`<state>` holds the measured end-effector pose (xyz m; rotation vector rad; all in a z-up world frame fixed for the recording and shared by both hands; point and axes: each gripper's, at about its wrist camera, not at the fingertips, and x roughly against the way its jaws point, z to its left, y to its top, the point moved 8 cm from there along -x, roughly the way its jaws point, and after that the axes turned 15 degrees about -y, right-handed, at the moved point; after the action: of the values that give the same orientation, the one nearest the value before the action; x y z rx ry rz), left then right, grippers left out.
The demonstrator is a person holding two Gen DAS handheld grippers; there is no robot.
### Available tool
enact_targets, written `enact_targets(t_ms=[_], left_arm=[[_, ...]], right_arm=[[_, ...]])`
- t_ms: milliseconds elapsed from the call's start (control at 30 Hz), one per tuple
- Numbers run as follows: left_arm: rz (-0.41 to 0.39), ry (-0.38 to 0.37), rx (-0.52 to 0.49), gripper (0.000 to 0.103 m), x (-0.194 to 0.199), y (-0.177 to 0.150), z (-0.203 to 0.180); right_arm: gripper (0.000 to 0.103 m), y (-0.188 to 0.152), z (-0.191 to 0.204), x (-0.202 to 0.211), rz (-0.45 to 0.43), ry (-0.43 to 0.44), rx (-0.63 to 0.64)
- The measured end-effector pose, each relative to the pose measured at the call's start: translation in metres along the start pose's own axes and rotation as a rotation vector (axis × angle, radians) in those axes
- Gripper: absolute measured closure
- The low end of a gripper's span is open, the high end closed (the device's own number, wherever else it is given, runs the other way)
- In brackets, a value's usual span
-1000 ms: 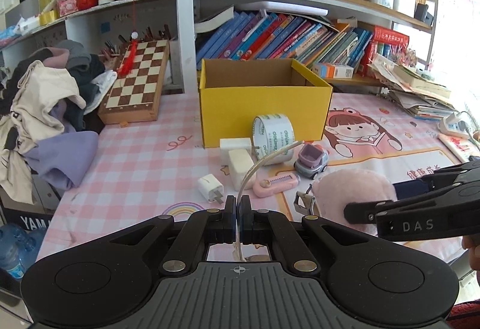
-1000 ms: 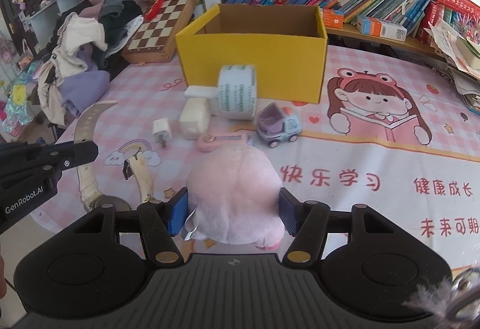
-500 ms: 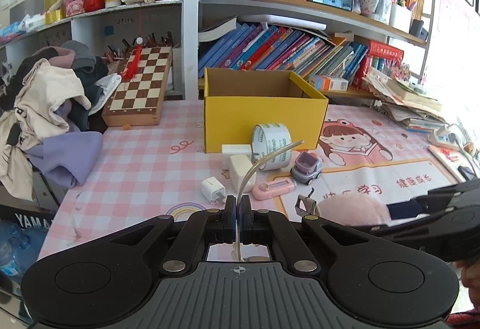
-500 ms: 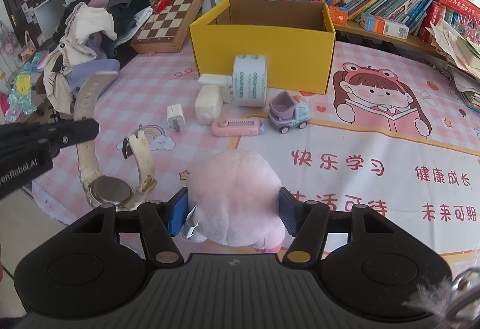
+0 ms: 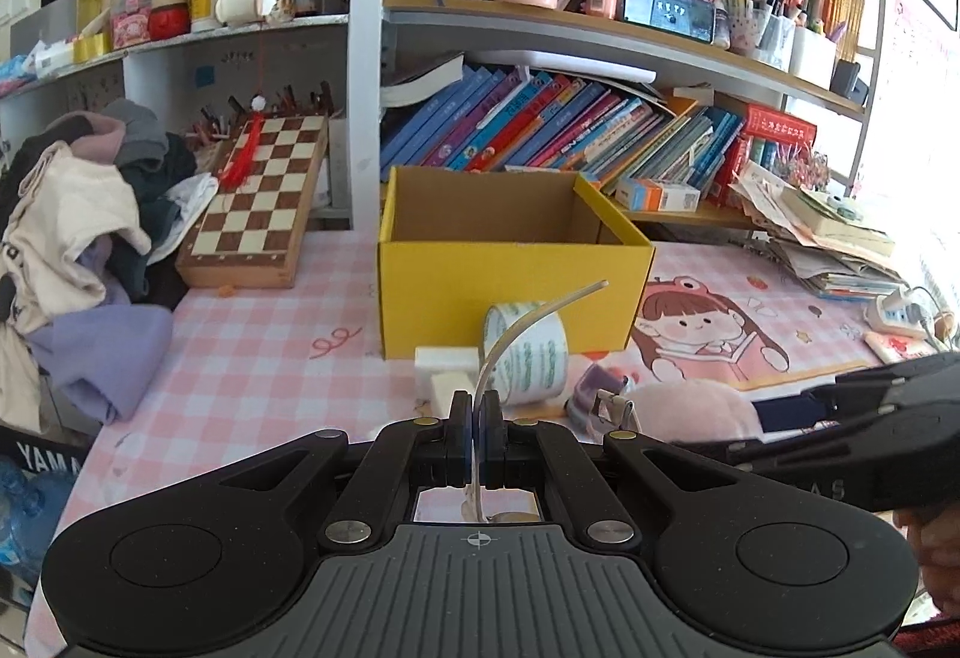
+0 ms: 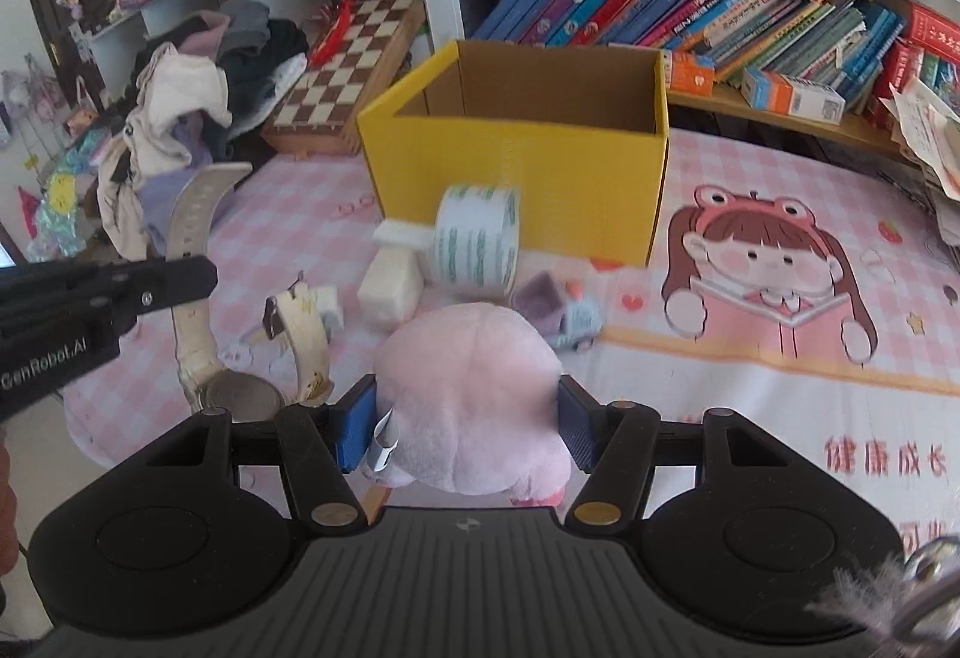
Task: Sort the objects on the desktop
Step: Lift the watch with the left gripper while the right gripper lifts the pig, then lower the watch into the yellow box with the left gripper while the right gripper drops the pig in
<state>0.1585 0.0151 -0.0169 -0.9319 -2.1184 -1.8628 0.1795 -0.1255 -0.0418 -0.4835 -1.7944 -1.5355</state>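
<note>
While the left gripper point(image 5: 478, 439) pinches the cream strap of a round-faced wristwatch point(image 6: 198, 298) between pressed-together fingers, the right gripper point(image 6: 467, 421) squeezes a soft pink plush toy point(image 6: 474, 394), both carried above the pink checked tablecloth point(image 5: 252, 358). Ahead, past a white tape roll point(image 6: 477, 238), the open yellow cardboard box point(image 6: 522, 154) waits; the thin strap could slip, or the dangling watch snag the box rim.

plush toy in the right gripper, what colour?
Pale pink plush toy; clearest in the right wrist view.

Fuzzy pink plush toy point(image 6: 474, 394); smooth cream strap on the watch point(image 6: 198, 268) with a dull metal case. Matt yellow cardboard box point(image 6: 528, 160), glossy tape roll point(image 6: 477, 241), polished wooden chessboard point(image 5: 255, 202).
</note>
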Motion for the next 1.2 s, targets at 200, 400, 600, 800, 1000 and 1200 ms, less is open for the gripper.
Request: enact_targets(t_ms=[200,400,600,800,1000,1200], left_arm=[[-0.032,0.034,-0.004,0.102,-0.007,0.026,0.005],[-0.052,0.049,-0.027,0.102,-0.018,0.056,0.009],[-0.082,0.042,-0.066,0.102,-0.029,0.088,0.008],[-0.083,0.031,-0.113,0.102,-0.048,0.114,0.010],[-0.076,0.049,-0.134,0.102,-0.073,0.140,0.022],[-0.054,0.067,-0.125,0.102,-0.107,0.162,0.035]], right_arm=[[0.044,0.028,-0.014,-0.008,-0.002,0.039,-0.004],[0.044,0.059,-0.024,-0.016,-0.030,0.054,0.033],[0.044,0.096,-0.035,-0.020,-0.086,0.057,0.079],[0.044,0.139,-0.038,-0.028,-0.165,0.053,0.196],[0.044,0.178,-0.043,-0.052,-0.194,0.031,0.268],[0.048,0.210,-0.034,-0.079,-0.195,0.061,0.314]])
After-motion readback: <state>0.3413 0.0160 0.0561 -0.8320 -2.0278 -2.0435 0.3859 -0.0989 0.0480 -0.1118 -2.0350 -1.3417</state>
